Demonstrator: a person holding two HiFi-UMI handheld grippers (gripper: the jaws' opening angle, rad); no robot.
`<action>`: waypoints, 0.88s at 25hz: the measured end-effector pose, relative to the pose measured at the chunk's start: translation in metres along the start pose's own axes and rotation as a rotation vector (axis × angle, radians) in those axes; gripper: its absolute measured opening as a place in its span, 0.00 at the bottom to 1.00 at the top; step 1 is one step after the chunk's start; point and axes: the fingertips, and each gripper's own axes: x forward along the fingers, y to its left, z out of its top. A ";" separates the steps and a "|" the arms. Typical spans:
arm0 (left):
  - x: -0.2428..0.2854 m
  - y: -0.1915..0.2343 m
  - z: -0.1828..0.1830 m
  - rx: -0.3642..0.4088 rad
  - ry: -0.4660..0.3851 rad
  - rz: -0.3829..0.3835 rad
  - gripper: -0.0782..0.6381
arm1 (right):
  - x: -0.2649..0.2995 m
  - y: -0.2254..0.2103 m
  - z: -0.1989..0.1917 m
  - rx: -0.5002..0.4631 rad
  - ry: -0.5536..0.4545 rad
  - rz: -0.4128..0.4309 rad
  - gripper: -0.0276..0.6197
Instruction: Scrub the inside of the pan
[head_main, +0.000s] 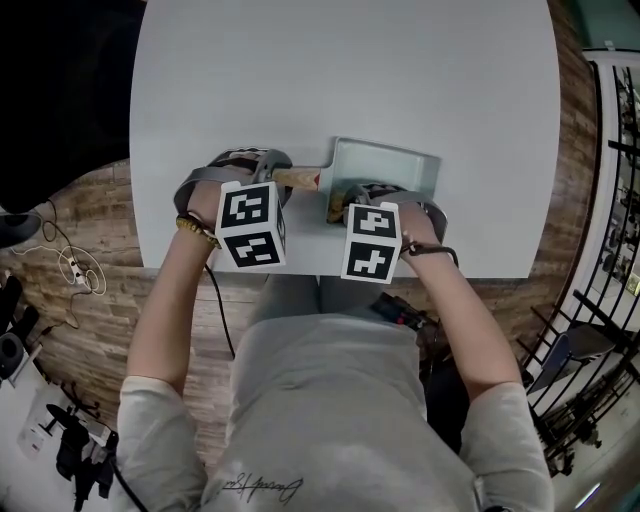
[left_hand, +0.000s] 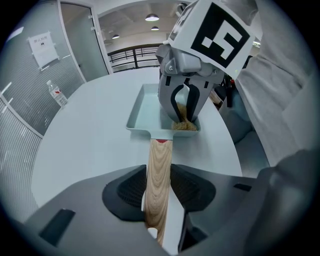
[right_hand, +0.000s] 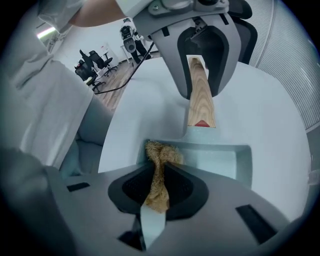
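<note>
One pale rect. pan (head_main: 395, 162) flat on white table (head_main: 300, 80), near the person's edge.
L gripper (left_hand: 160, 192) clamped on wooden handle (left_hand: 160, 157), which sticks out from pan's left side; R gripper (right_hand: 159, 189) pinched tight on tan fibrous scrubber (right_hand: 161, 152), tuft pressed into pan's near-left corner, just beside handle end.

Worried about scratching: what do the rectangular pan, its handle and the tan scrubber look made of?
Pale blue-grey rectangular pan: smooth matte coating, likely enamelled or non-stick metal. Light handle: wood, visible grain. Tan scrubber: coarse fibre, loofah-like, frizzy strands.
</note>
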 end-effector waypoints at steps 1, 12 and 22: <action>0.000 0.000 0.000 0.008 0.001 -0.002 0.33 | 0.000 -0.001 0.000 0.002 -0.006 0.002 0.15; -0.001 -0.006 -0.001 0.076 0.009 -0.032 0.31 | -0.013 -0.059 -0.017 0.087 -0.069 -0.131 0.16; -0.002 -0.008 -0.002 0.058 0.000 -0.041 0.31 | -0.020 -0.091 -0.023 0.115 -0.067 -0.179 0.16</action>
